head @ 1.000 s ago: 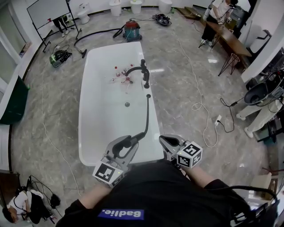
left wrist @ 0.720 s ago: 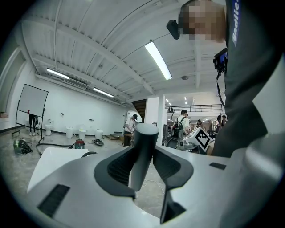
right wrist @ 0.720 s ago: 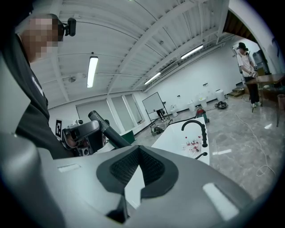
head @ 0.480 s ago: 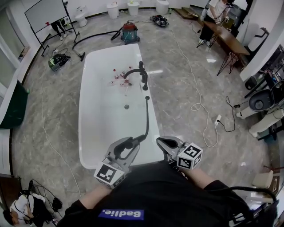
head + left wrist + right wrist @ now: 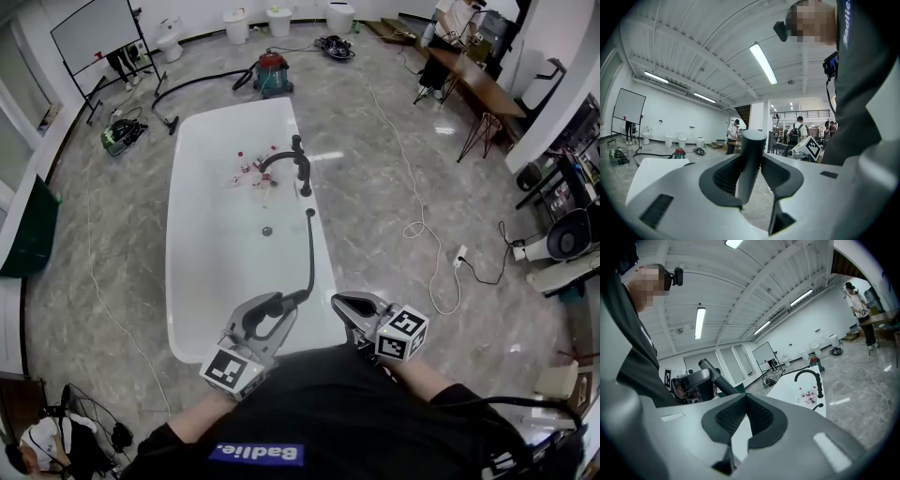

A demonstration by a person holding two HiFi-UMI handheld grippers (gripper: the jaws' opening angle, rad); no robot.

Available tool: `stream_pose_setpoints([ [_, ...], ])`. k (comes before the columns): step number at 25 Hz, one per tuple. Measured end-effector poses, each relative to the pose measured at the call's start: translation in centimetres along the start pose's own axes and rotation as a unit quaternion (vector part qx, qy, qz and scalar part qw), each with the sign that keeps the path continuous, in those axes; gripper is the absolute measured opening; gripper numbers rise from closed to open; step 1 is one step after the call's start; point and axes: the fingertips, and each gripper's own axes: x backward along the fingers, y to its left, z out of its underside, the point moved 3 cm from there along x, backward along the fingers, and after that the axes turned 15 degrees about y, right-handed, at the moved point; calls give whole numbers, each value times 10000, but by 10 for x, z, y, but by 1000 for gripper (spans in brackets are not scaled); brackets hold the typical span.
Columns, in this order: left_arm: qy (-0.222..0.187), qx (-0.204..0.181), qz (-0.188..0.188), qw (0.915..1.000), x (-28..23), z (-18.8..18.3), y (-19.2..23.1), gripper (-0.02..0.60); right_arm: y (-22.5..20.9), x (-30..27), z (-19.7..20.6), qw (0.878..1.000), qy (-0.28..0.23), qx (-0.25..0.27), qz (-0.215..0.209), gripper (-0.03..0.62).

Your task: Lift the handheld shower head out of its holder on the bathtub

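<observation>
The dark handheld shower head [image 5: 265, 303] is off the tub rim, gripped by my left gripper [image 5: 274, 311], and its black hose [image 5: 311, 253] runs back to a fitting on the rim [image 5: 311, 212]. In the left gripper view the round dark handle [image 5: 751, 159] stands between the two pads, which press on it from both sides. My right gripper [image 5: 345, 302] hovers beside it to the right, jaws shut with nothing in them [image 5: 746, 398]. In the right gripper view the handle [image 5: 711, 375] sticks up from the left gripper.
The white bathtub [image 5: 202, 244] stretches ahead with a black arched faucet [image 5: 298, 157] on its right rim and several small bottles [image 5: 251, 171] inside. A vacuum cleaner [image 5: 272, 73] and hoses lie beyond it. White cables [image 5: 422, 225] trail over the marble floor at right.
The head view has tilted a little, so the tub sits slightly higher in the picture. Both grippers and the shower head keep their places.
</observation>
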Motion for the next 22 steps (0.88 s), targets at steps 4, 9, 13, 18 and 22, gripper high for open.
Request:
stream_pose_setpoints([
  [4, -41, -5, -7, 10000, 0, -4, -1, 137, -1, 0, -1, 10000, 6, -16, -10, 1],
  [9, -25, 41, -120, 9999, -3, -6, 1, 137, -6, 2, -3, 10000, 11, -35, -32, 1],
  [13, -66, 1, -35, 10000, 0, -5, 0, 137, -4, 0, -2, 10000, 11, -55, -30, 2],
  [18, -69, 14, -9, 10000, -3, -13, 0, 137, -7, 4, -6, 10000, -1, -97, -7, 1],
  [22, -56, -40, 26, 10000, -3, -17, 1, 137, -7, 3, -8, 9999, -3, -110, 12, 2],
])
